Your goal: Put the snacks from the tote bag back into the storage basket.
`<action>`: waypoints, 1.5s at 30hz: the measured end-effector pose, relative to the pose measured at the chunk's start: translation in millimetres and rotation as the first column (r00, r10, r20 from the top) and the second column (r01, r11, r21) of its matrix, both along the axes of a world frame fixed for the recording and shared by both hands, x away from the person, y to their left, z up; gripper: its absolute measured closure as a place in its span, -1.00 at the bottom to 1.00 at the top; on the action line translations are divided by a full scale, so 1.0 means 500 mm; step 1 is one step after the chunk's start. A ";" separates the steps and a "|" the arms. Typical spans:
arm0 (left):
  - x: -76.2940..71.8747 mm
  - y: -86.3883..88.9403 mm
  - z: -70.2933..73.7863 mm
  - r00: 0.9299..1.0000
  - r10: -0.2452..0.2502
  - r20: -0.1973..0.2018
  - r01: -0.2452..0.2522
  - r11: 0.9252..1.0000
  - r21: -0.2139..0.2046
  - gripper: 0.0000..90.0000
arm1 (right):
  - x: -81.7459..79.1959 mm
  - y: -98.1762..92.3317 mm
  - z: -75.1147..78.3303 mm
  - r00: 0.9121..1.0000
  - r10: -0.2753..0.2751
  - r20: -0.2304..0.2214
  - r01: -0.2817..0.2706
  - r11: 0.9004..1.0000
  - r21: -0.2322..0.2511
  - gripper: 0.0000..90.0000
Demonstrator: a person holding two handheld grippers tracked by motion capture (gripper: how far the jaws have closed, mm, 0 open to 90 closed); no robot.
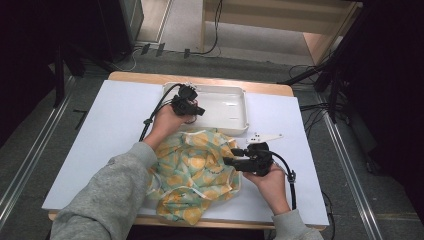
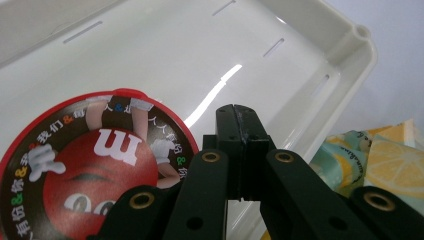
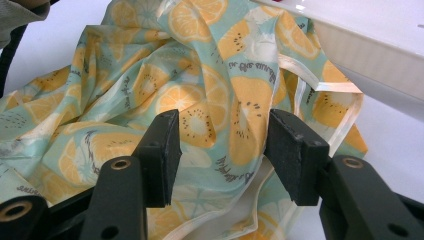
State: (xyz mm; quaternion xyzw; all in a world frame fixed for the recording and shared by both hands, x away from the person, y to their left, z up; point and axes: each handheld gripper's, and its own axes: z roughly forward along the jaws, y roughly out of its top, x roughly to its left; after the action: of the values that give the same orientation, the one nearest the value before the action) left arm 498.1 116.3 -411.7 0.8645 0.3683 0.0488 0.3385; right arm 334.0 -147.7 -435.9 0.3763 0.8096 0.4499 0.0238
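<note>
Setting: white tabletop (image 1: 105, 130) on a wooden frame, grey floor and cables around it, dark room edges.
Tray: white plastic tray (image 1: 235, 117) at the far middle of the tabletop; its slotted floor and rounded corner (image 2: 320, 65) show in the left gripper view.
Round lid: red-rimmed disc (image 2: 95, 170) with a printed candy character, lying inside the tray just beside the left gripper's jaws.
Cloth: lemon-and-kiwi print fabric (image 1: 195, 172) with cream trim, crumpled on the near middle of the tabletop, its far edge touching the tray's near wall (image 3: 370, 55).
Left gripper: left gripper (image 2: 235, 120) held over the tray's near left part (image 1: 192, 107), jaws clenched together with nothing between them.
Right gripper: right gripper (image 3: 222, 150) at the cloth's right edge (image 1: 235, 157), jaws standing apart, a fold of the cloth bulging between them; whether the pads press on it, cannot tell.
Loose part: small white bracket (image 1: 262, 136) on the tabletop just right of the tray's near corner.
Person: grey sleeves (image 1: 100, 200) entering from the near edge.
</note>
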 end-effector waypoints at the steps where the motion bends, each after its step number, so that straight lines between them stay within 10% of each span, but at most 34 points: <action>1: -0.002 0.002 -0.001 1.000 0.003 -0.002 -0.003 1.000 0.001 1.00 | 0.000 0.000 0.000 1.000 0.000 0.000 0.000 1.000 0.000 0.09; 45: -0.037 0.139 -0.011 0.995 0.104 0.008 -0.104 0.995 -0.009 1.00 | 0.001 0.013 -0.001 1.000 0.020 0.008 -0.020 1.000 -0.007 0.09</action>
State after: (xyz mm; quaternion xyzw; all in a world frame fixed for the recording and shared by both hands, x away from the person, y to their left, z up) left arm 479.5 186.0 -417.2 0.8425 0.4114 0.0686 0.3409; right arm 334.4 -141.2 -436.2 0.3662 0.8148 0.4489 0.0239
